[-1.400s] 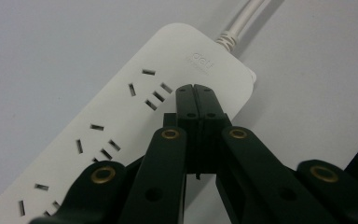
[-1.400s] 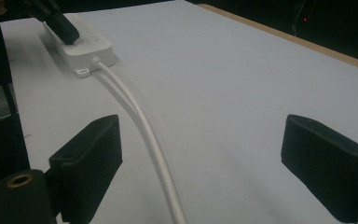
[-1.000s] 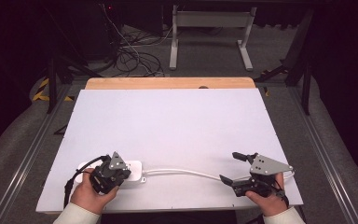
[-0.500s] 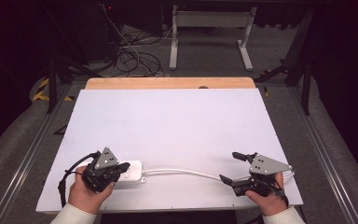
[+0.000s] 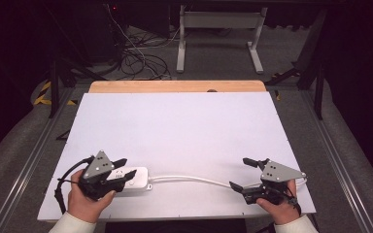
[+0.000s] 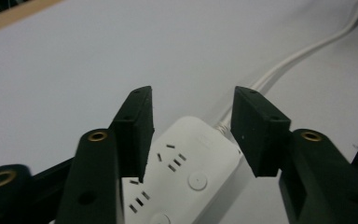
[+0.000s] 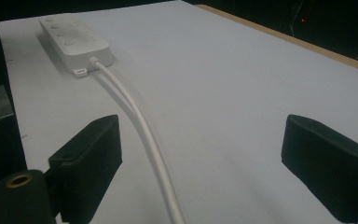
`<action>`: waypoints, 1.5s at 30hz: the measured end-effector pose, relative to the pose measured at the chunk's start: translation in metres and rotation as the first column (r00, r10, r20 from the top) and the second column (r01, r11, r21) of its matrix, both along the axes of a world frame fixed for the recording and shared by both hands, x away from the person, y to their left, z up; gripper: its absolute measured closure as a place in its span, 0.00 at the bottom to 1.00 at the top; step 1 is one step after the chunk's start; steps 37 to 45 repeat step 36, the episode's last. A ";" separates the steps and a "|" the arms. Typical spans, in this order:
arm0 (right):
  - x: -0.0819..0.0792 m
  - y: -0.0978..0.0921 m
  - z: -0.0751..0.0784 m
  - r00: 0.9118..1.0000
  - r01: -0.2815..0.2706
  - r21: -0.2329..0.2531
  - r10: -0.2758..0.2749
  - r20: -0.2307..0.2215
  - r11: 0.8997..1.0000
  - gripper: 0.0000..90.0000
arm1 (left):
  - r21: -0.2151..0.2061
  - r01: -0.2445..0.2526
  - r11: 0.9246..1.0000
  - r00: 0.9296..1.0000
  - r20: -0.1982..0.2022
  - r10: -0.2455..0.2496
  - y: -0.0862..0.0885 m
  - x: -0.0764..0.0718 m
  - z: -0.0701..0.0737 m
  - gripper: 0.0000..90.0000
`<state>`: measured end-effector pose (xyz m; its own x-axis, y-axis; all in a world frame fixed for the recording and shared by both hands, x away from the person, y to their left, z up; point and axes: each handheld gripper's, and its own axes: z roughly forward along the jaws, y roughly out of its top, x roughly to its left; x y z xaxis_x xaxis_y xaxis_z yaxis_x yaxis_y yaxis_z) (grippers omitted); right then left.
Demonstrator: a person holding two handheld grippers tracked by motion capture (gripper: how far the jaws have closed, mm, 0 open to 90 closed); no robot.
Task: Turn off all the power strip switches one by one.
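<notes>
High view first: we see the left gripper (image 5: pixel 124 173) hanging over the left end of the white power strip (image 5: pixel 135 179), which lies flat near the front edge of the white table (image 5: pixel 184 131). Half a second ago this gripper sat further left, its jaws short of the strip; now it has slid right and its jaws straddle the strip's end. A second ago it was also turned more toward the person. The strip itself has not shifted between those frames and now, and the right gripper (image 5: pixel 240 174) has stayed where it was near the table's front right corner.

In the left gripper view we find the jaws apart, one on each side of the power strip (image 6: pixel 186 172), above its socket face and not pressing on it. The white cable (image 6: pixel 303 56) leaves the strip's far end and runs off to the upper right.

In the right gripper view the jaws stand wide apart, holding nothing. The cable (image 7: pixel 140 126) runs along the table between them, nearer the left jaw, back to the power strip (image 7: pixel 72 39) at the far left. We see no containers on the table.
</notes>
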<state>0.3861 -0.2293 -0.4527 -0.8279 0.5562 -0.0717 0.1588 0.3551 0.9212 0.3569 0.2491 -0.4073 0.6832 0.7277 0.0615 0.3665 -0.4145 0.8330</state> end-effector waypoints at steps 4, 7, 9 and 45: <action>0.000 -0.001 0.001 1.000 0.004 0.002 -0.004 0.001 1.000 0.13 | -0.067 -0.015 0.998 0.998 0.068 0.020 0.014 -0.002 0.003 0.35; 0.000 -0.003 0.001 1.000 0.008 0.004 -0.008 0.004 1.000 0.12 | -0.094 -0.013 0.995 0.992 0.122 0.025 0.025 -0.005 0.001 0.30; 0.000 -0.004 0.002 1.000 0.009 0.018 -0.009 -0.002 1.000 0.10 | -0.104 -0.022 0.994 0.986 0.160 0.038 0.032 -0.008 -0.002 0.27; 0.004 -0.013 -0.003 0.999 0.026 0.032 -0.025 -0.042 0.999 0.02 | -0.067 -0.081 0.994 0.986 0.139 0.090 0.066 -0.026 -0.048 0.08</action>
